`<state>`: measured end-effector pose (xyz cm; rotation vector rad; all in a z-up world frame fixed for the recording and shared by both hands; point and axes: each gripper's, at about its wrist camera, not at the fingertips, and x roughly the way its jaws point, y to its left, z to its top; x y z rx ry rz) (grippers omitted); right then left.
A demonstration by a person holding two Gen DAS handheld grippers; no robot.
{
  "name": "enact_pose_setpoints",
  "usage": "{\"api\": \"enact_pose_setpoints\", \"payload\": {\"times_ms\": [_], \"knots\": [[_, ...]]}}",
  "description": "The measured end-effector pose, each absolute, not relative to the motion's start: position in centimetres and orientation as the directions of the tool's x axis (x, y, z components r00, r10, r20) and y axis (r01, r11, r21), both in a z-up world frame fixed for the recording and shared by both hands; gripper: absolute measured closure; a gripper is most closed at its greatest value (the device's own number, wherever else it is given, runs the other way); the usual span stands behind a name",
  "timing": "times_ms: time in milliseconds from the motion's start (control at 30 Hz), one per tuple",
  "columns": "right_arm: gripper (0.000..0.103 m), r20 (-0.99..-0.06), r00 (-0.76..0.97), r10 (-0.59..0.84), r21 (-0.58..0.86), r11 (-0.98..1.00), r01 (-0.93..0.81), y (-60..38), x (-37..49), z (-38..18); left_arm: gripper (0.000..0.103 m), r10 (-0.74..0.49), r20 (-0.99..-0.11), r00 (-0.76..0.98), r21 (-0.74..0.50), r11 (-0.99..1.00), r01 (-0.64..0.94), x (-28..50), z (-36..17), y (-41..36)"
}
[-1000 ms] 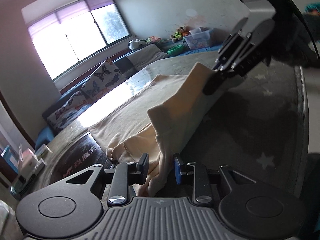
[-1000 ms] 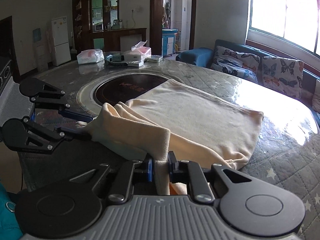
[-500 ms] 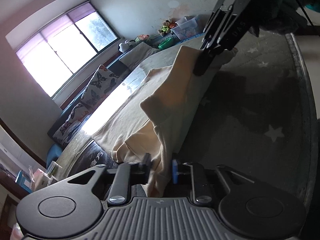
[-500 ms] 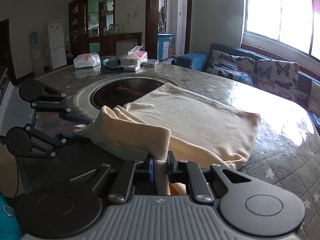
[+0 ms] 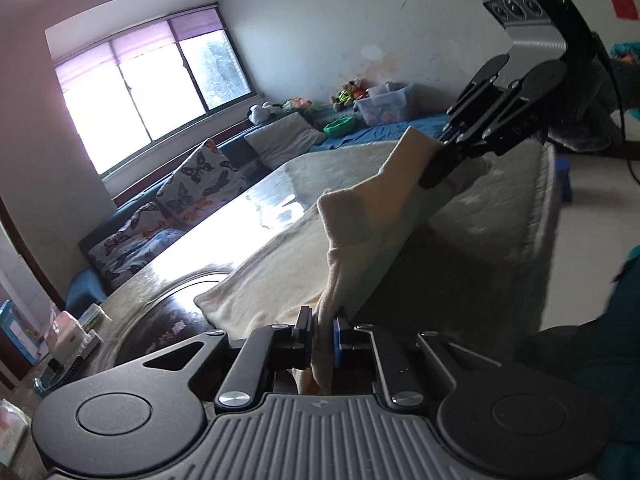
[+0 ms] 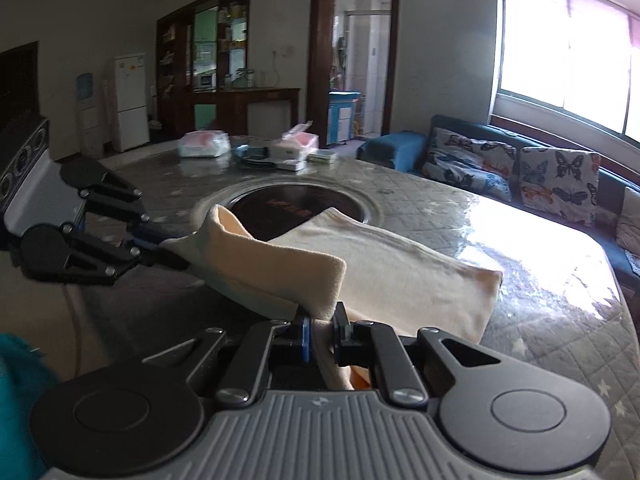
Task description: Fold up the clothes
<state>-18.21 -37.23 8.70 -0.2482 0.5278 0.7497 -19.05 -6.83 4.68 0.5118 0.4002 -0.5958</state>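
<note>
A cream garment [image 5: 276, 276] lies on the quilted table, its near edge lifted off the surface. My left gripper [image 5: 322, 334] is shut on one end of that lifted edge. My right gripper [image 6: 322, 330] is shut on the other end. The cloth [image 6: 280, 268] hangs taut between the two, and the rest lies flat toward the window side. In the left wrist view my right gripper [image 5: 442, 160] shows at the upper right. In the right wrist view my left gripper [image 6: 160, 246] shows at the left, pinching the cloth.
A dark round inset [image 6: 296, 210] sits in the table's middle, partly under the garment. Tissue packs and boxes [image 6: 280, 148] stand at the table's far end. A sofa with butterfly cushions [image 6: 520, 172] runs under the window. The table edge [image 5: 548, 216] drops to the floor.
Both grippers have lifted the near edge of the garment higher and carried it over the flat part, away from the table's near edge. The left gripper's jaws have closed tighter on the cloth.
</note>
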Motion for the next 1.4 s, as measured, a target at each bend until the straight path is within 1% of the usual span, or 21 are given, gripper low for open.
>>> {"api": "enact_pose_setpoints", "payload": {"times_ms": [100,200,333,533,667,733,833,867,900,967,1000,1033,1067,1133,1267,1333,1400], "knots": [[0.094,-0.548,0.592,0.592,-0.003,0.706,-0.708,-37.6,-19.8,9.4,0.092,-0.438,-0.508,0.742,0.306,0.713,0.631,-19.9,4.8,-6.9],[0.094,-0.557,0.587,0.587,0.008,0.711,-0.703,-37.7,-20.2,9.4,0.092,-0.427,-0.506,0.749,0.299,0.728,0.617,-19.2,4.6,-7.2],[0.094,-0.556,0.597,0.579,0.024,0.728,-0.685,-37.5,-18.6,9.6,0.092,-0.404,-0.488,0.774,0.276,0.769,0.576,-16.1,5.3,-7.3],[0.094,-0.552,0.622,0.555,0.019,0.754,-0.656,-37.1,-12.9,10.1,0.092,-0.353,-0.47,0.809,0.265,0.818,0.511,-9.9,5.9,-7.9],[0.094,-0.568,0.64,0.517,0.026,0.788,-0.615,-36.6,-7.6,9.4,0.093,-0.289,-0.501,0.816,0.264,0.847,0.462,-4.9,4.4,-9.4],[0.094,-0.591,0.634,0.498,0.037,0.802,-0.596,-36.2,-5.2,8.7,0.093,-0.256,-0.519,0.816,0.261,0.861,0.436,-2.6,3.3,-10.1],[0.094,-0.6,0.664,0.446,0.048,0.849,-0.526,-35.6,-1.8,6.4,0.092,-0.198,-0.545,0.815,0.262,0.883,0.39,0.1,1.6,-11.0],[0.091,-0.607,0.67,0.428,0.051,0.862,-0.504,-35.5,-1.0,5.6,0.092,-0.186,-0.558,0.809,0.247,0.893,0.376,0.9,1.1,-11.0],[0.085,-0.613,0.677,0.408,0.056,0.877,-0.478,-35.6,-0.4,4.8,0.089,-0.176,-0.564,0.806,0.236,0.902,0.362,1.4,0.8,-10.9],[0.084,-0.619,0.683,0.387,0.09,0.899,-0.428,-36.0,0.5,3.4,0.087,-0.152,-0.57,0.807,0.224,0.917,0.33,2.0,0.5,-10.6],[0.084,-0.613,0.69,0.384,0.12,0.909,-0.399,-36.5,0.7,3.1,0.084,-0.144,-0.572,0.807,0.215,0.924,0.317,2.1,0.5,-10.5],[0.082,-0.605,0.699,0.382,0.143,0.915,-0.376,-37.0,0.8,3.0,0.078,-0.135,-0.57,0.811,0.209,0.93,0.302,2.1,0.6,-10.2],[0.079,-0.595,0.711,0.374,0.152,0.922,-0.357,-37.4,0.6,3.0,0.077,-0.125,-0.562,0.817,0.206,0.936,0.286,2.0,0.9,-9.9],[0.078,-0.567,0.744,0.353,0.145,0.932,-0.332,-38.1,-0.1,3.5,0.077,-0.113,-0.545,0.83,0.195,0.947,0.257,1.5,1.8,-9.4],[0.078,-0.565,0.72,0.403,0.128,0.905,-0.407,-37.1,-0.7,4.3,0.079,-0.184,-0.535,0.825,0.13,0.946,0.296,0.3,3.6,-10.0],[0.079,-0.588,0.691,0.42,0.123,0.891,-0.437,-35.9,-0.2,4.0,0.079,-0.232,-0.534,0.813,0.105,0.936,0.335,-0.1,4.3,-10.8],[0.079,-0.61,0.678,0.409,0.111,0.892,-0.438,-34.6,0.6,3.6,0.079,-0.275,-0.551,0.788,0.072,0.925,0.373,0.0,4.4,-11.7]]}}
